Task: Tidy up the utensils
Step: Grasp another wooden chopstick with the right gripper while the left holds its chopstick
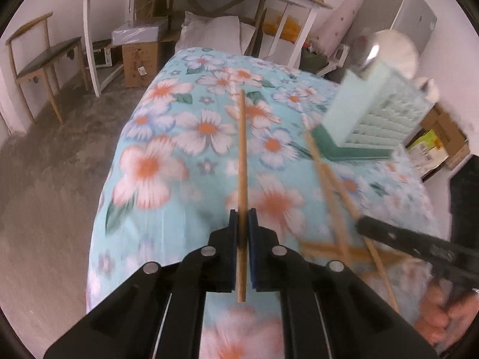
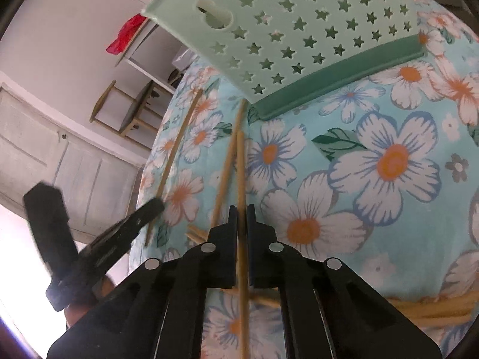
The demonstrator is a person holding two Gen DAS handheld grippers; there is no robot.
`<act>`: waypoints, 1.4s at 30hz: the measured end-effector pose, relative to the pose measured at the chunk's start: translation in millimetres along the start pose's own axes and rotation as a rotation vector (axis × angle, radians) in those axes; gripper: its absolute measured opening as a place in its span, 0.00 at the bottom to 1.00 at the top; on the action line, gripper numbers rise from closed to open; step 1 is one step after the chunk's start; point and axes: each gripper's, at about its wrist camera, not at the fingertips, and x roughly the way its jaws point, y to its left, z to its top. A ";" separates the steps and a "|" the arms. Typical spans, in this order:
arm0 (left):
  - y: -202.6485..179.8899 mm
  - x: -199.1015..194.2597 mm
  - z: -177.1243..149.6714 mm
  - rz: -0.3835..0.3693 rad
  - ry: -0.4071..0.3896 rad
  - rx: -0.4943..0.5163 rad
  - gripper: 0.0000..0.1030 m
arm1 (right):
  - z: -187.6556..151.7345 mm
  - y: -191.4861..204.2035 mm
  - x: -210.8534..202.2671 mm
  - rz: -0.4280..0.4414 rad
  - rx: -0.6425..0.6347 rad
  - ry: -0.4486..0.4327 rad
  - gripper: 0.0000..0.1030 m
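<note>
Left gripper (image 1: 242, 218): clamped on one chopstick (image 1: 242, 161), which runs ahead over the flowered cloth (image 1: 167, 137) toward its far edge
Right gripper (image 2: 242, 215): pinched shut on a second chopstick (image 2: 240, 167), tip pointing at the holder
Holder (image 2: 299, 30): pale green star-punched utensil rack, tilted, on its dark green tray near the cloth's far right edge
Loose sticks (image 1: 332, 209): crossed in a heap near the cloth's right edge
Handling: light, stiff, thin and smooth wood, likely to pivot or slide; probably best taken nearer mid-length

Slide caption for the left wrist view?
Left hand-held gripper shut on a chopstick above the floral cloth.
</note>
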 end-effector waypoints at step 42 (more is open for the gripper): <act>-32.8 4.8 12.6 0.036 0.082 0.058 0.24 | -37.9 -43.5 -88.9 -0.144 -0.022 -0.106 0.25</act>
